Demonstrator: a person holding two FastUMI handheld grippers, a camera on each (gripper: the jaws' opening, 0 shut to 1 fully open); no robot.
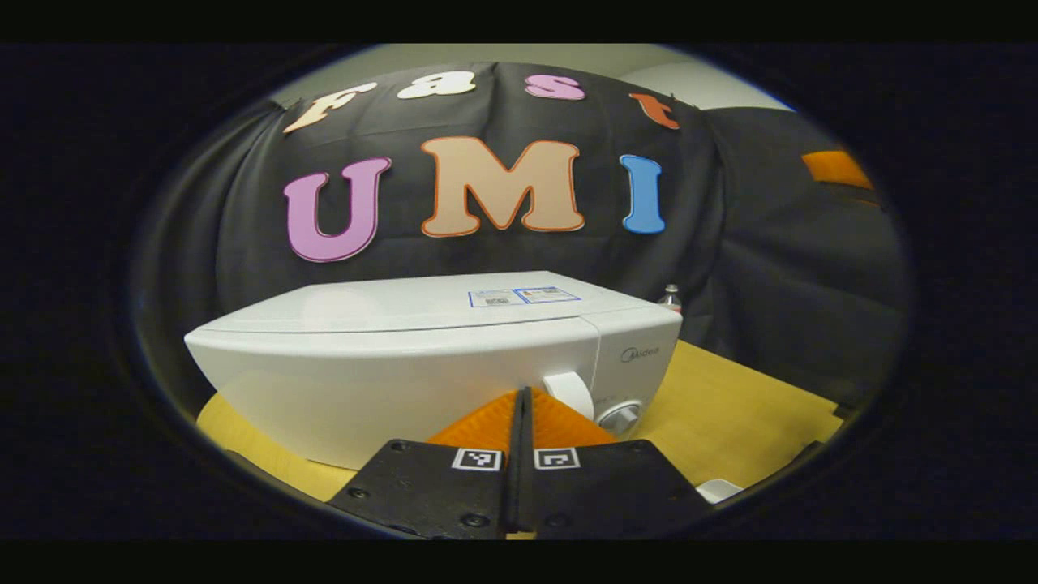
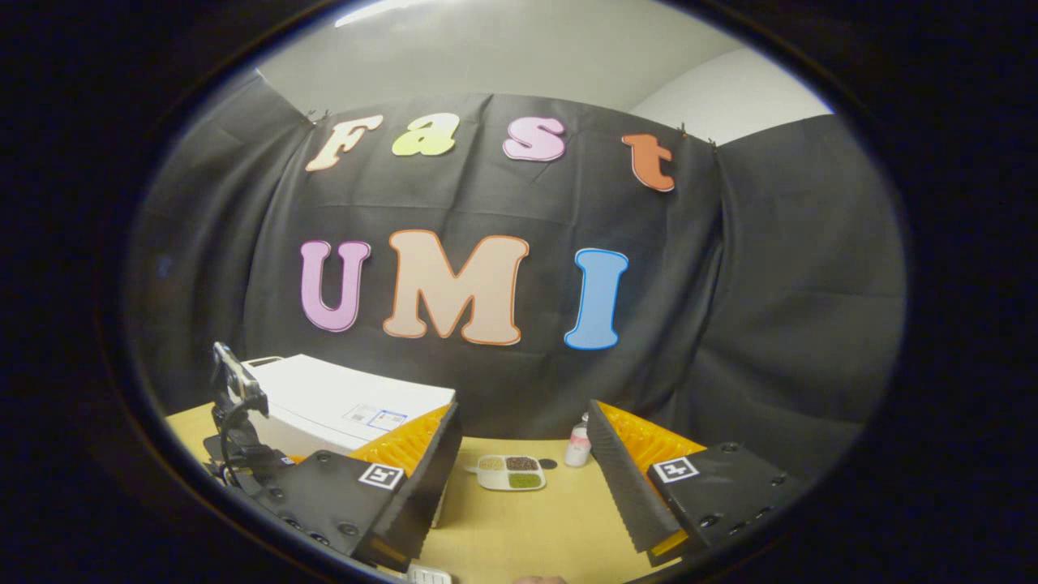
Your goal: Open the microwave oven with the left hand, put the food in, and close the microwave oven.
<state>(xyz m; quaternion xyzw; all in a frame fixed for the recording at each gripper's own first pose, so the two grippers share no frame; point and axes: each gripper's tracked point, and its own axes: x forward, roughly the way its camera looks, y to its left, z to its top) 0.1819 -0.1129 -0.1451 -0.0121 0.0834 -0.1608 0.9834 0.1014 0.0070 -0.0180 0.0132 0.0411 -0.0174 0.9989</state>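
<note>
Microwave: the microwave [image 1: 422, 365] sits on the desk [image 1: 730, 397], door shut, front facing you in the left gripper view. Looks untouched, so I'd say the task hasn't started yet.
Handle/knobs: a white handle [image 1: 570, 392] and a knob [image 1: 619, 417] sit on the front's right side, just past your left fingertips. Probably why that hand is aimed there.
Food: the tray [image 2: 510, 472] w/ three compartments (pale, dark, green fillings) lies on the desk well apart from the microwave, framed between your right fingers. Handy for the right hand once the door's open.
Left hand-held gripper: the left hand-held gripper [image 1: 521, 397] has fingers pressed together, nothing between them, pointing at the microwave front near the handle. Can't tell if it's touching. You'd likely need to spread it or hook the handle, imo.
Right hand-held gripper: the right hand-held gripper [image 2: 519, 442] is spread wide, empty, held back and above the desk, lined up on the tray. Reads as waiting its turn.
Other bits: a small bottle [image 2: 578, 442] stands just beside the tray, nr the wall; mind it on the reach.
Desk: yellowish wood top, flat.
Room: black cloth wall [image 2: 770, 324] behind and to the side, pale wall and ceiling above.
</note>
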